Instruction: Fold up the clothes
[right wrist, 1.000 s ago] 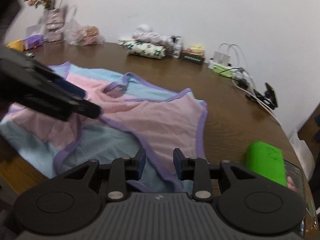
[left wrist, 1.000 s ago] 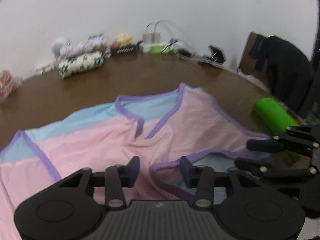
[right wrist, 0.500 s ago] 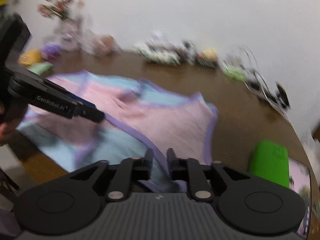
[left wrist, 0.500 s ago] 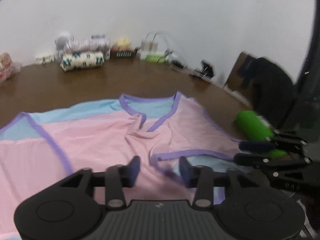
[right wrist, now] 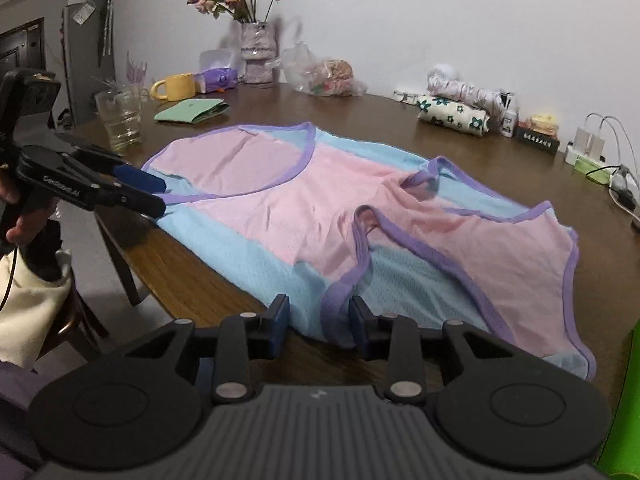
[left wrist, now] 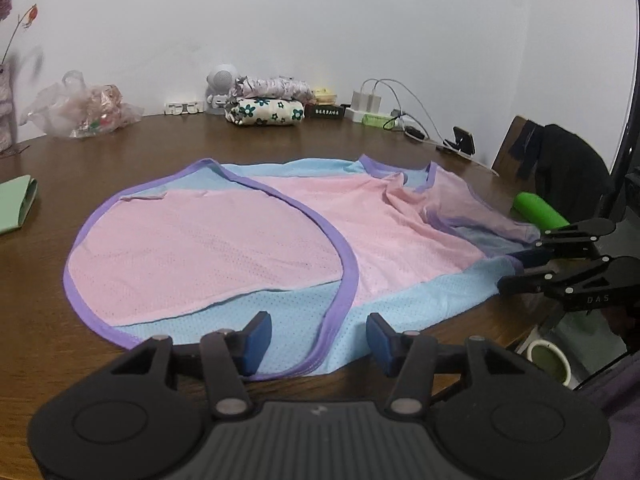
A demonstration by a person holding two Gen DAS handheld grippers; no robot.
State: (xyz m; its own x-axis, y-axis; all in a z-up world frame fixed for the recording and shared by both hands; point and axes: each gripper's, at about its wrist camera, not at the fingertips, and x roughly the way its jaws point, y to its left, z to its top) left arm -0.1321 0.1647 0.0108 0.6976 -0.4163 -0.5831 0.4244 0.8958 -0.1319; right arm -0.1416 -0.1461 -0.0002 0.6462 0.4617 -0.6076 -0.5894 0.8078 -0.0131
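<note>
A pink and light-blue mesh sleeveless top [left wrist: 240, 240] with purple trim lies spread flat on the brown table [left wrist: 120, 148]. My left gripper [left wrist: 316, 340] hangs at the near hem, its jaws opening. The purple-edged hem lies between the pads, which do not press on it. In the right wrist view the top [right wrist: 320, 208] stretches away, and my right gripper [right wrist: 318, 322] stands partly open at its near corner with the purple band between the fingers, unpinched. The left gripper [right wrist: 160, 196] shows at the far left hem, the right gripper [left wrist: 510, 270] at the right edge.
A green roll [left wrist: 540, 212] lies right of the top. A water glass [right wrist: 119, 120], folded green cloth [right wrist: 190, 111], yellow mug [right wrist: 176, 87] and flower vase [right wrist: 258, 56] stand at the left end. Folded floral clothes [left wrist: 264, 110] and chargers line the wall. A draped chair [left wrist: 560, 168] stands right.
My left gripper has slid left along the near hem and its jaws have widened. The right gripper's view has swung left, staying at the top's near corner.
</note>
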